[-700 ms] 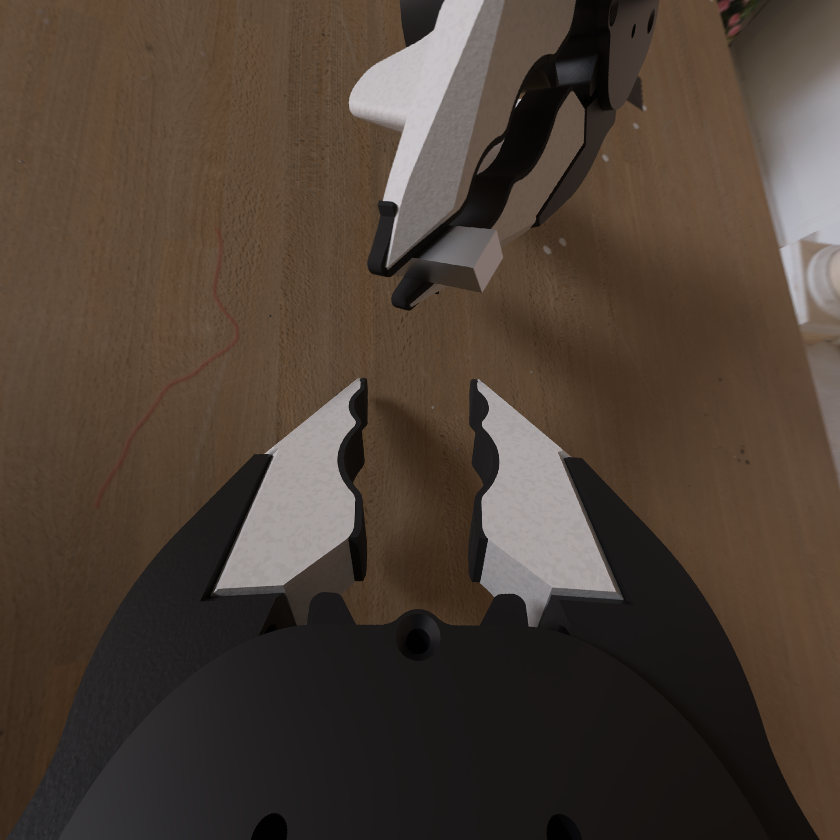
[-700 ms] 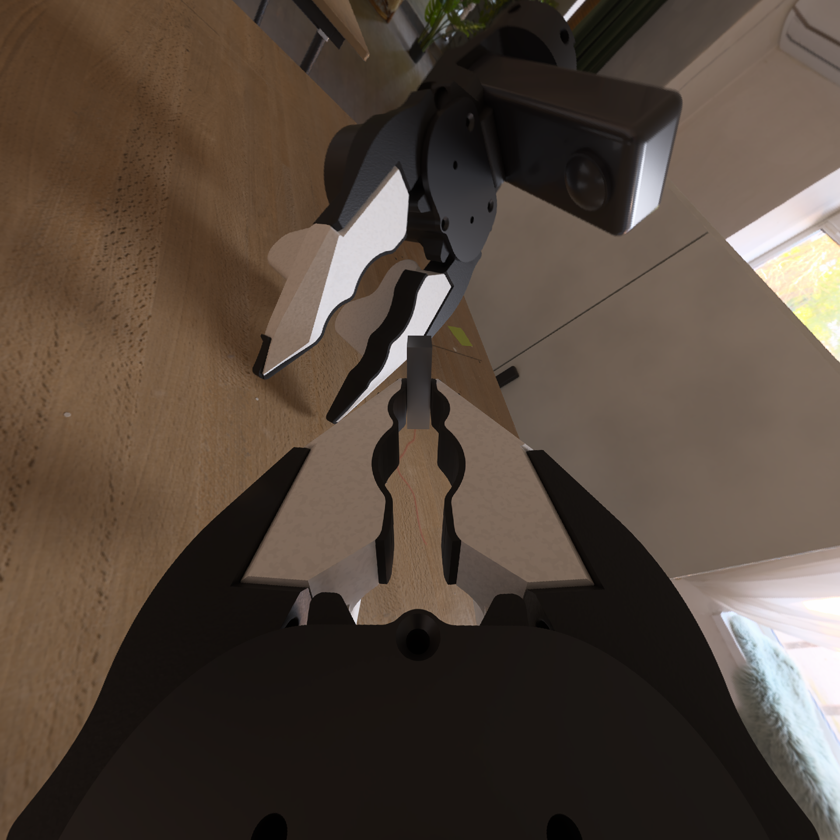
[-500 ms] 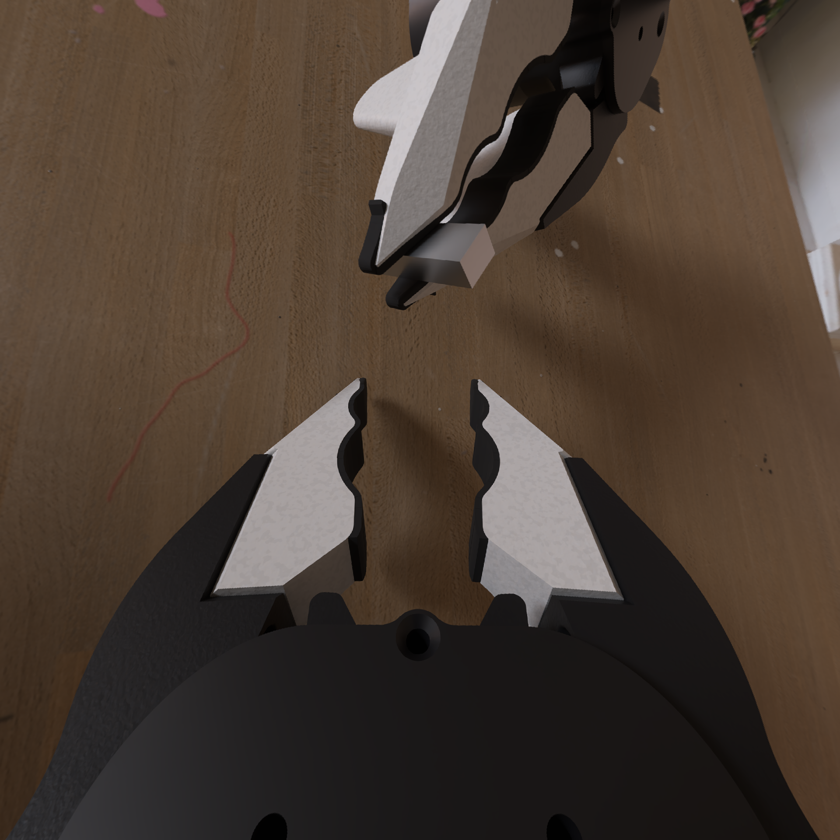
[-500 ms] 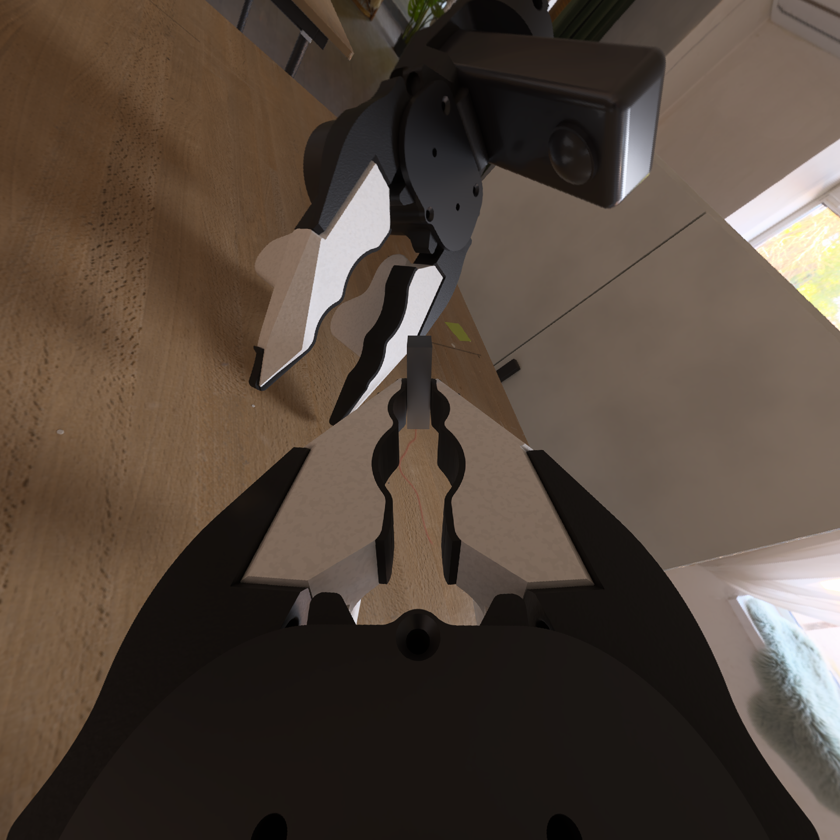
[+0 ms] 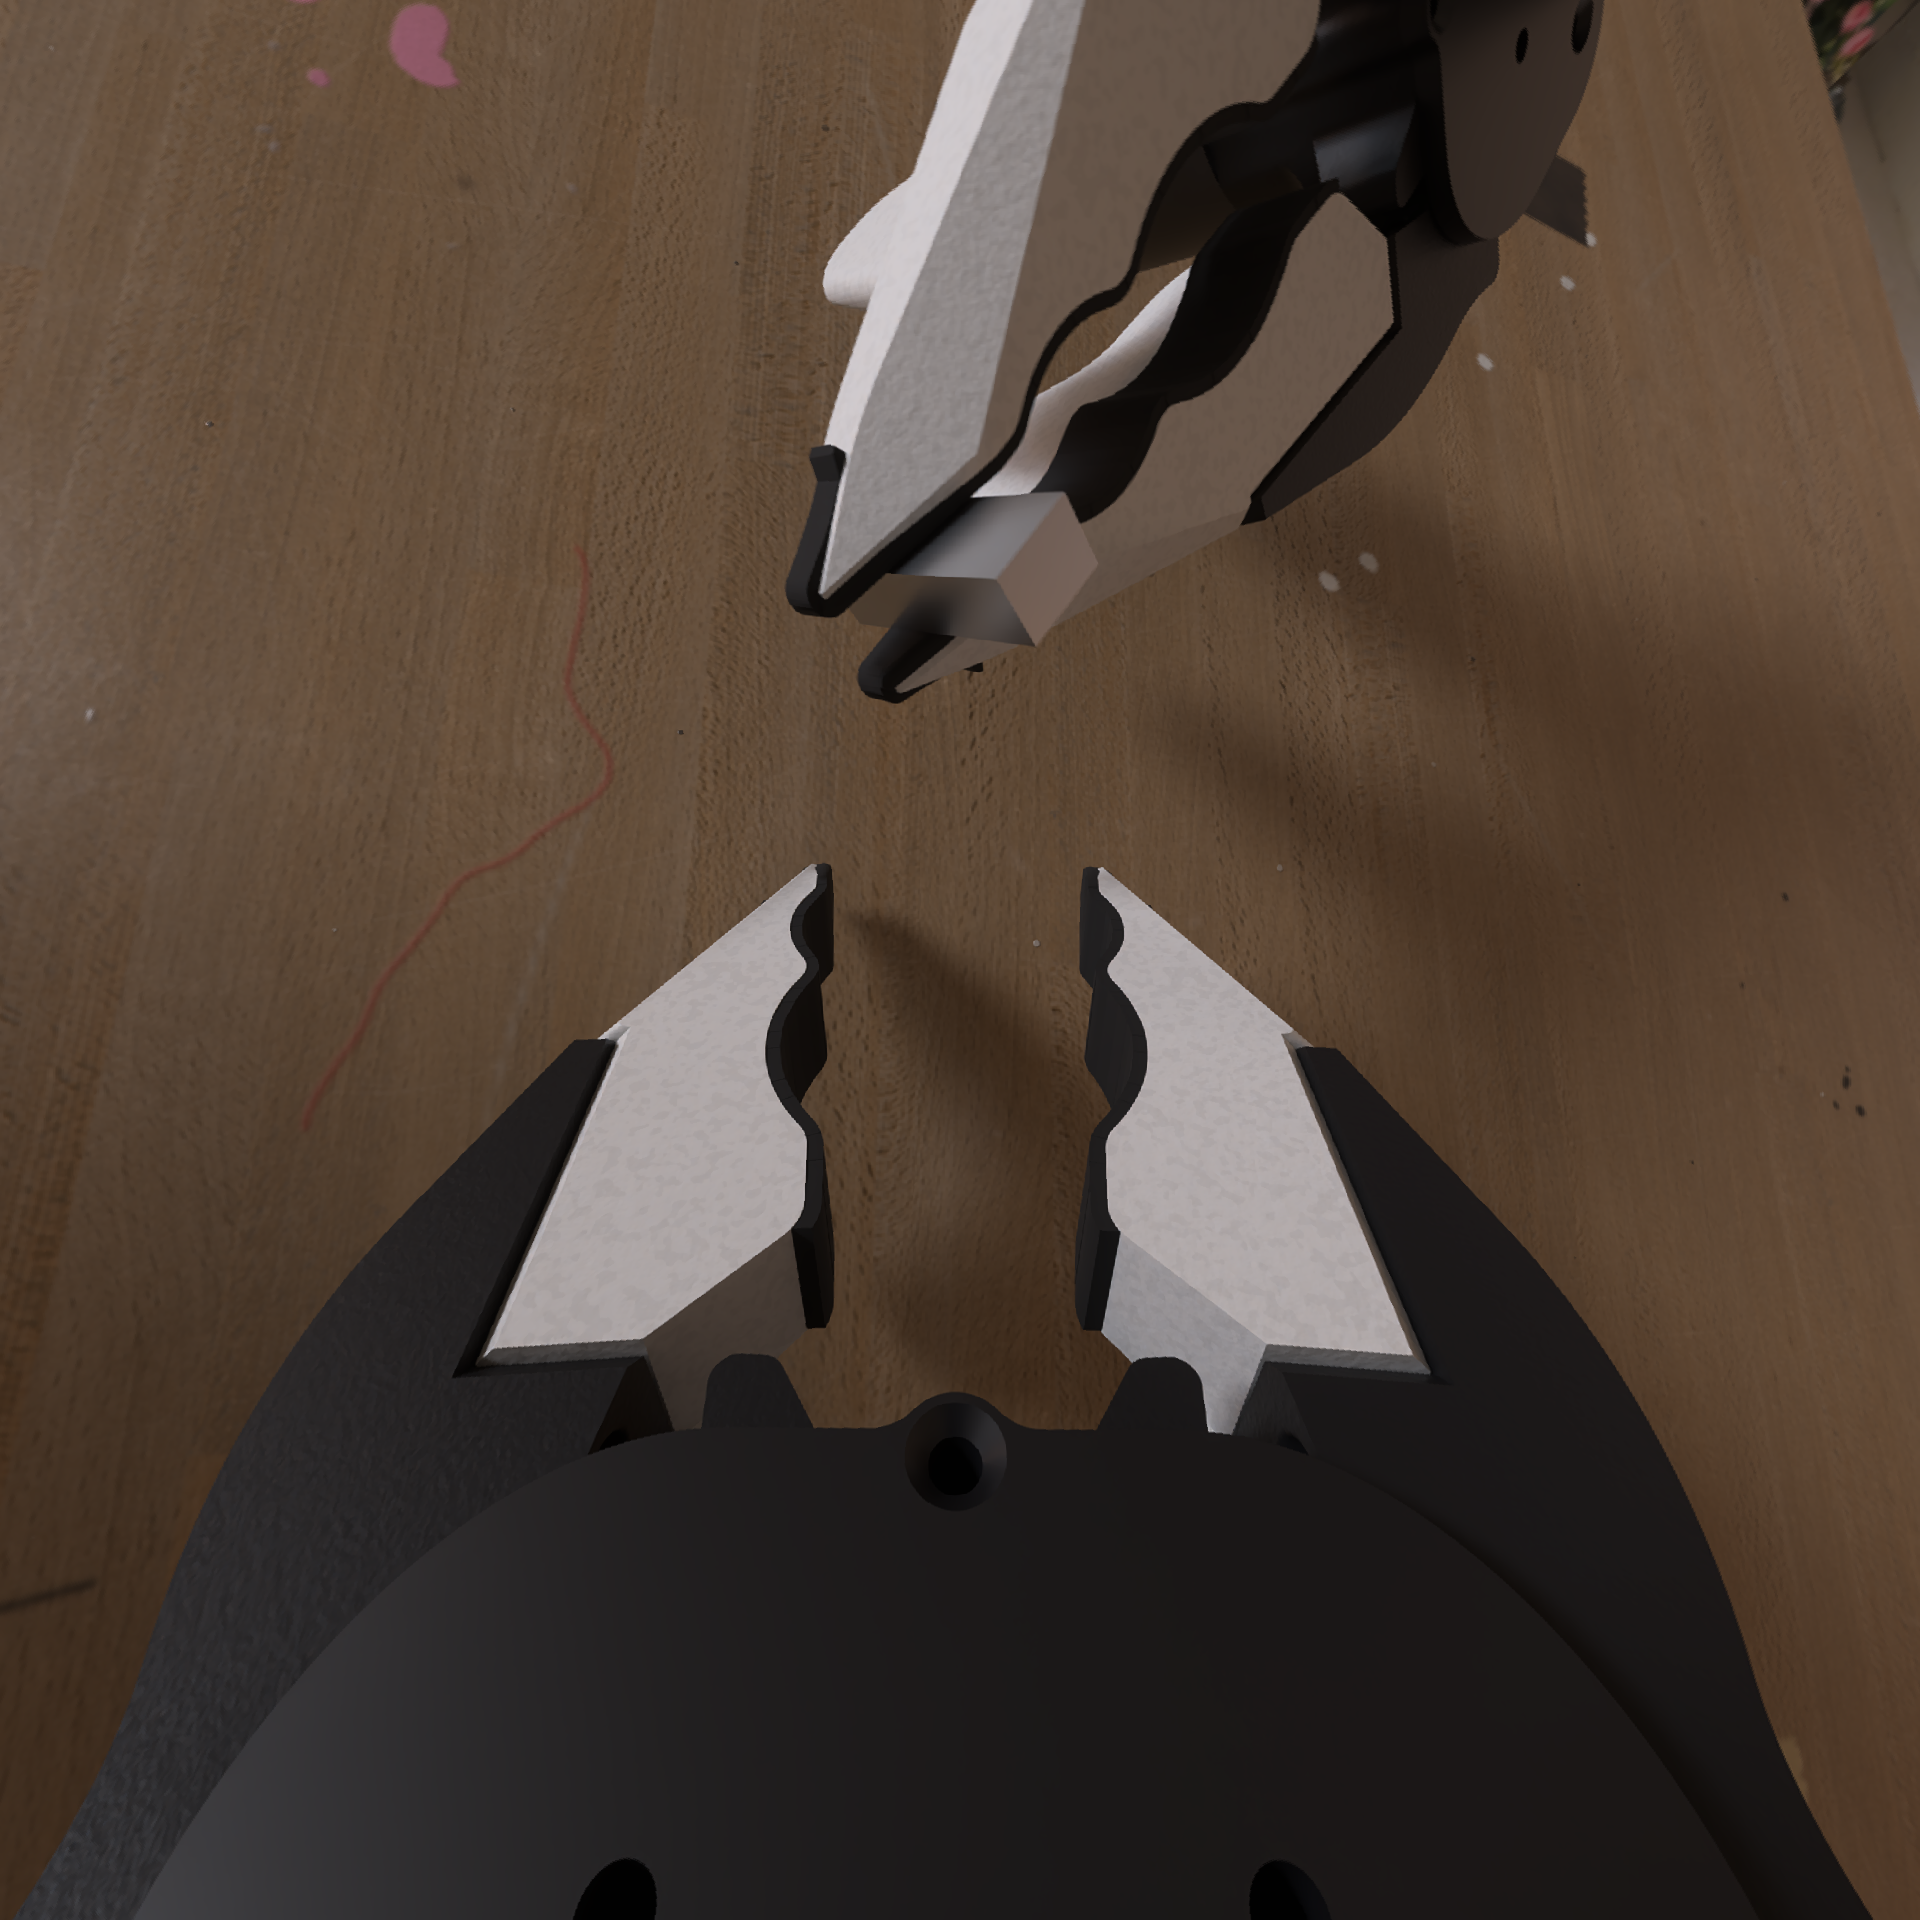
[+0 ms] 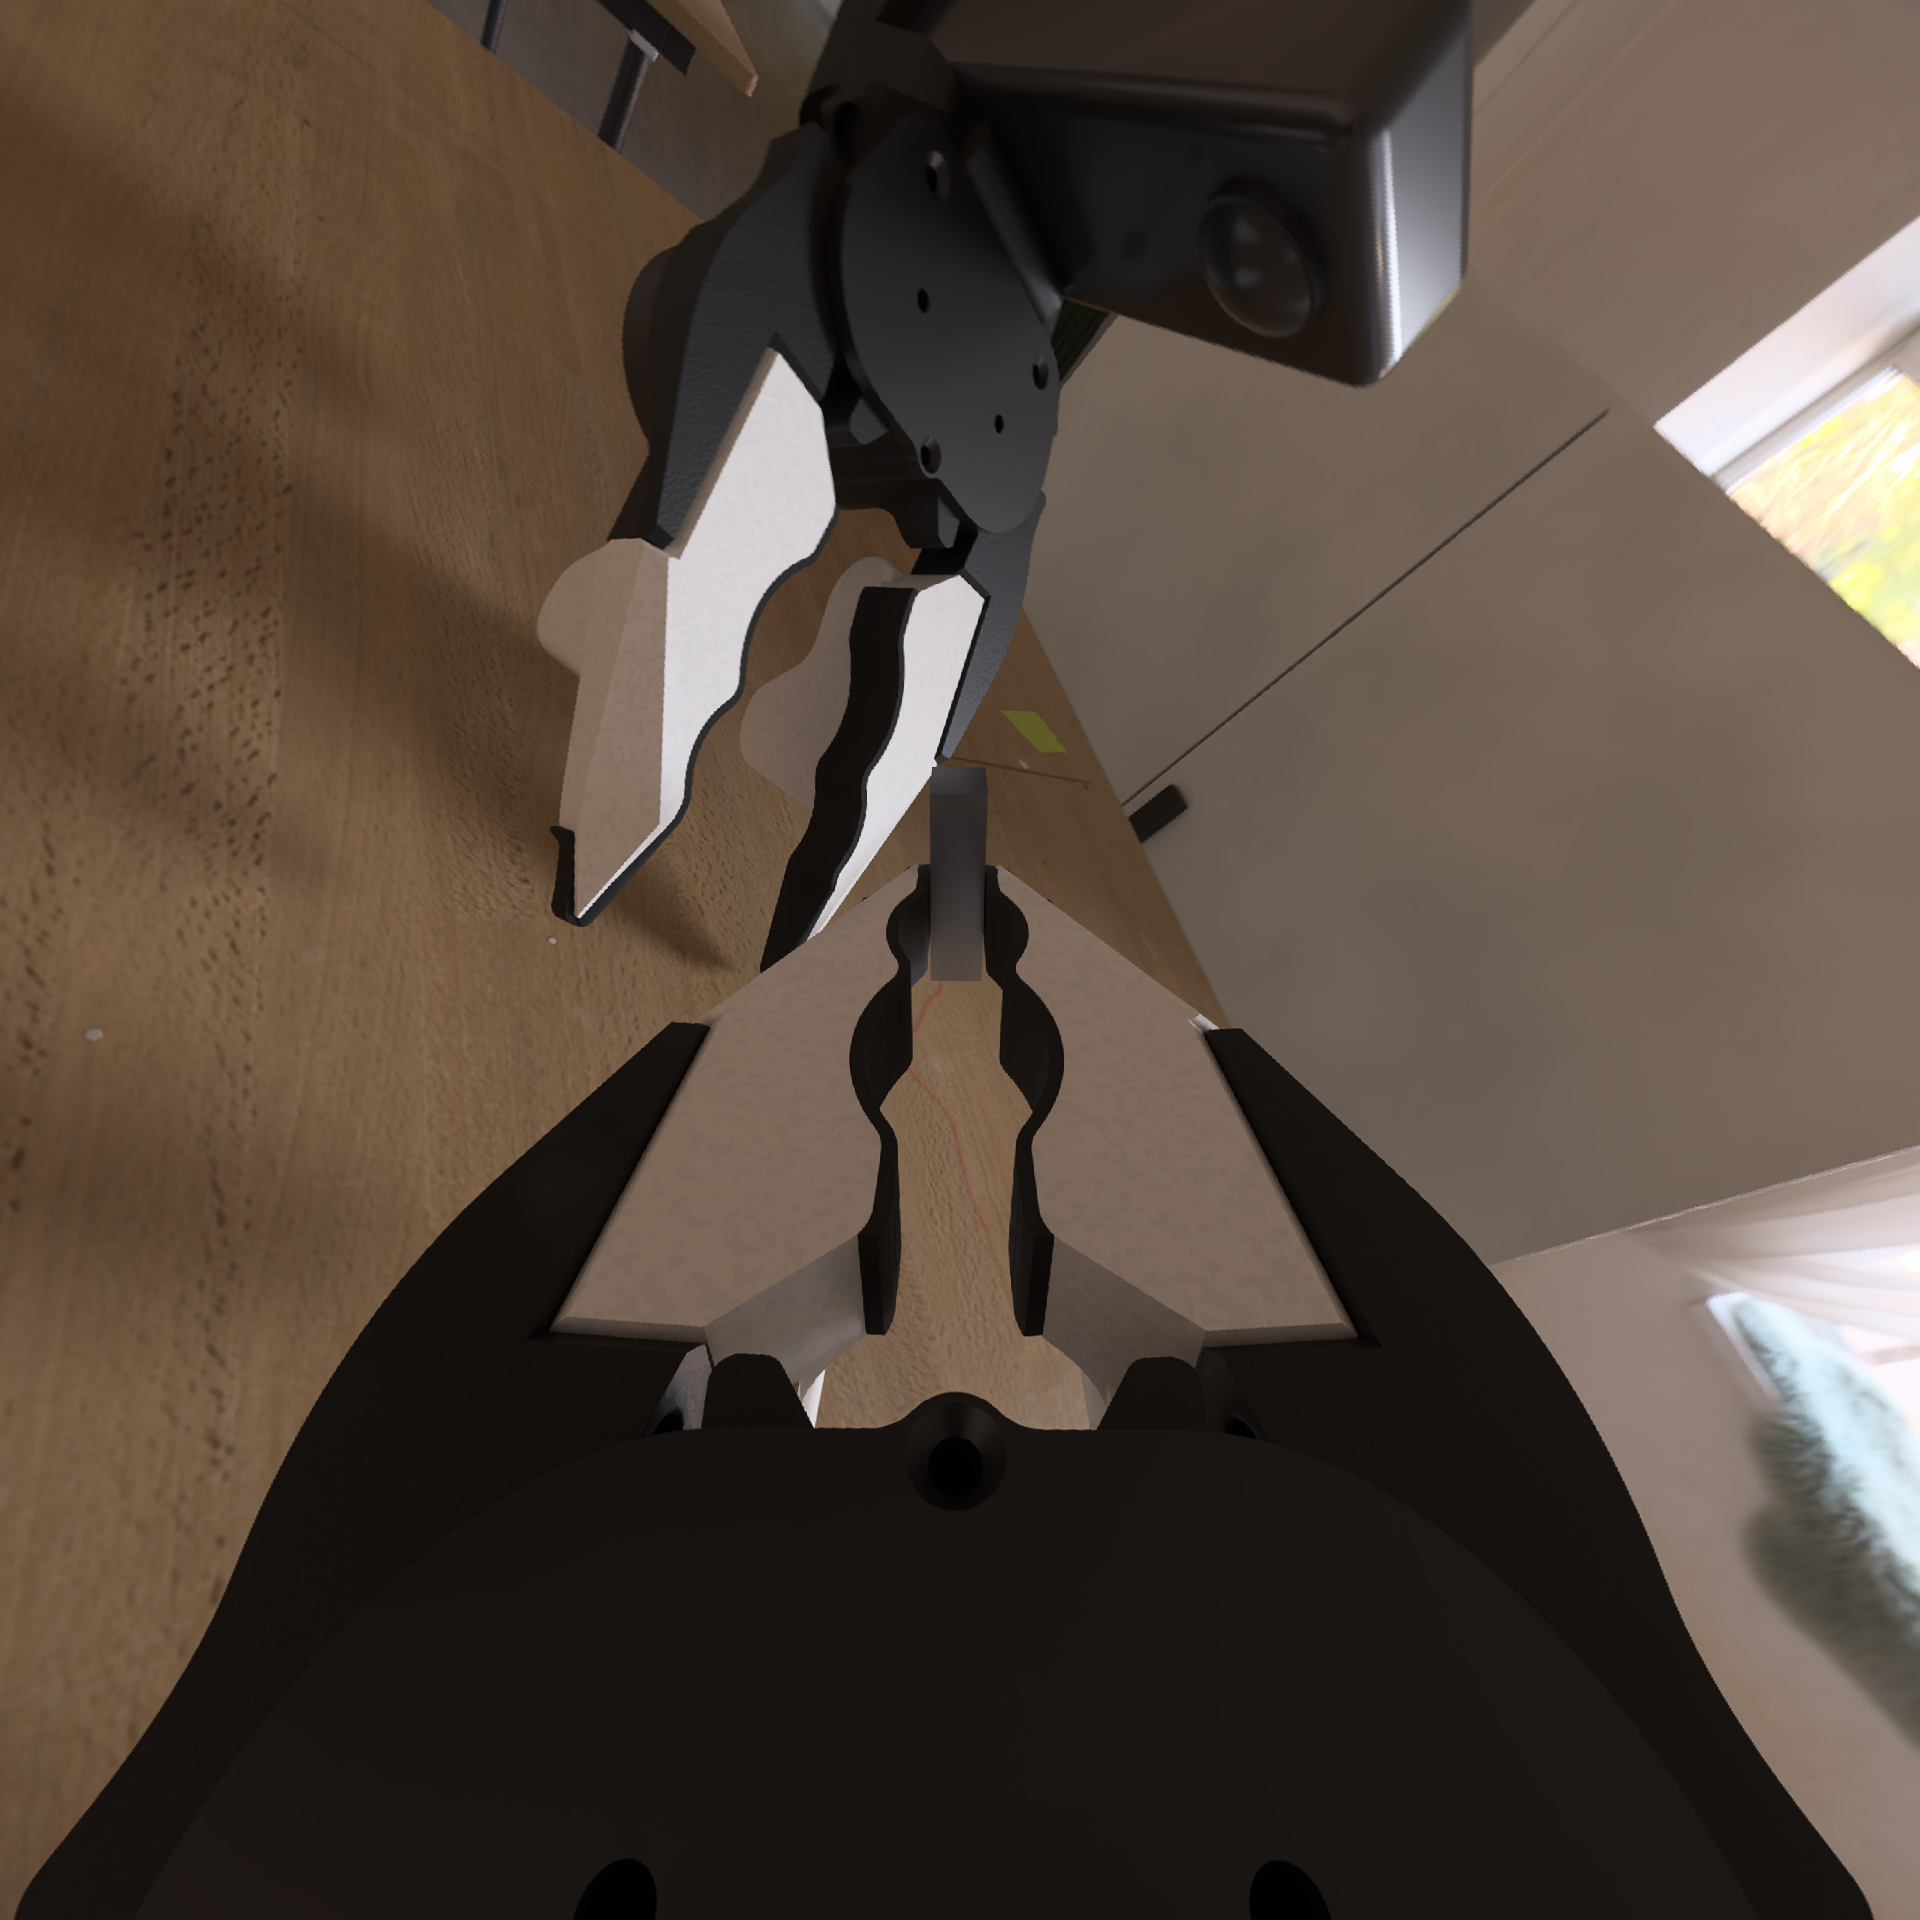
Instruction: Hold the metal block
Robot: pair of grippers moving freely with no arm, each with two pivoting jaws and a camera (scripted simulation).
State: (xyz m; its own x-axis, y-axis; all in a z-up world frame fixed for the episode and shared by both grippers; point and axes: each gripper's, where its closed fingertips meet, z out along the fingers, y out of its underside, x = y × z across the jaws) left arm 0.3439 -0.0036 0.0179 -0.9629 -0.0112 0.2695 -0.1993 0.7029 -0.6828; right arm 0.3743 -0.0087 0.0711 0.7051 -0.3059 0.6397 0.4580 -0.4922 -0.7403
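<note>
The metal block [image 5: 997, 592] is a small grey bar pinched between the tips of my right gripper [image 5: 847, 634], held above the wooden table [image 5: 312, 520]. In the right wrist view the block [image 6: 956, 831] stands upright between the fingertips of the right gripper [image 6: 956, 873], which is shut on it. My left gripper [image 5: 956, 878] is open and empty, its tips a short way below the block in its own view. In the right wrist view the left gripper [image 6: 675, 925] hangs open just left of the block, apart from it.
The table carries a thin red scribble [image 5: 582, 727] and a pink paint spot [image 5: 421, 42]. Its right edge [image 5: 1829, 208] runs close by. Beyond the table are a pale cabinet wall [image 6: 1455, 831] and a window [image 6: 1849, 499].
The left gripper has moved forward over the table, and the two grippers are closer together. The right gripper stays shut on the block; the left stays open.
</note>
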